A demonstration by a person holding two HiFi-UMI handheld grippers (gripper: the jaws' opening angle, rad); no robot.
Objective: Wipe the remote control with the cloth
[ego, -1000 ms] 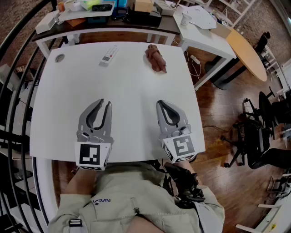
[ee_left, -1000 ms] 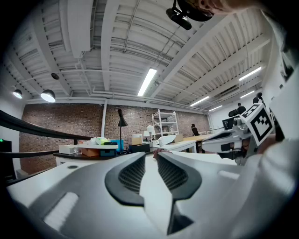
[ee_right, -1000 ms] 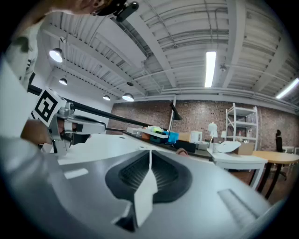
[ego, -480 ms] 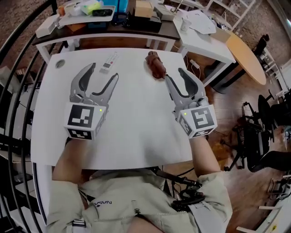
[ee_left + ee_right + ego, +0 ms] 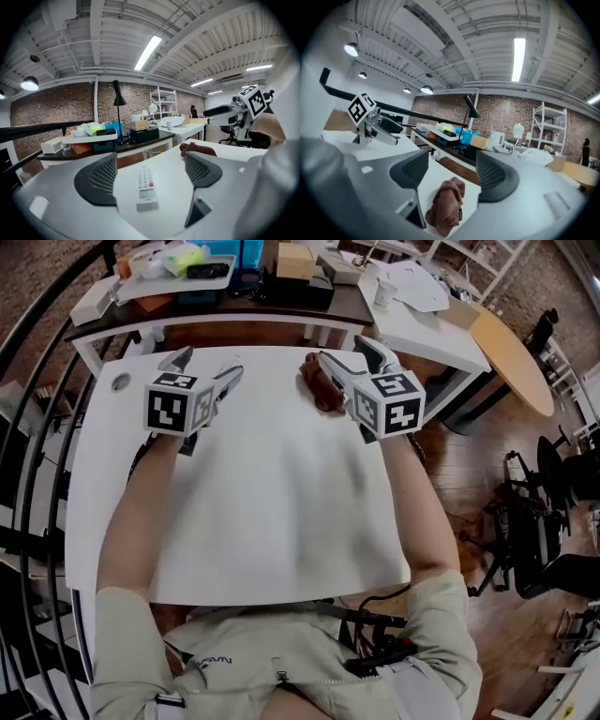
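Note:
A white remote control (image 5: 146, 186) lies flat on the white table (image 5: 262, 502) near its far edge. My left gripper (image 5: 204, 369) (image 5: 150, 160) hovers over it. Its jaws have just been opening and stand wide, with the remote below and between them, untouched. A crumpled brown cloth (image 5: 319, 382) (image 5: 447, 202) lies to the remote's right. My right gripper (image 5: 345, 352) (image 5: 452, 174) is just above it. Those jaws have also just been opening, and the pads are clear of the cloth. In the head view the left gripper mostly hides the remote.
A small round disc (image 5: 120, 382) sits at the table's far left corner. Behind the table a dark side table (image 5: 281, 289) carries a tray and boxes. To the right are a white desk (image 5: 422, 298) and a round wooden table (image 5: 511, 343). A black railing (image 5: 28, 427) runs along the left.
Both grippers have travelled from the table's near edge to its far edge. Their jaws, shut a second ago, now stand wide. Remote and cloth have not moved.

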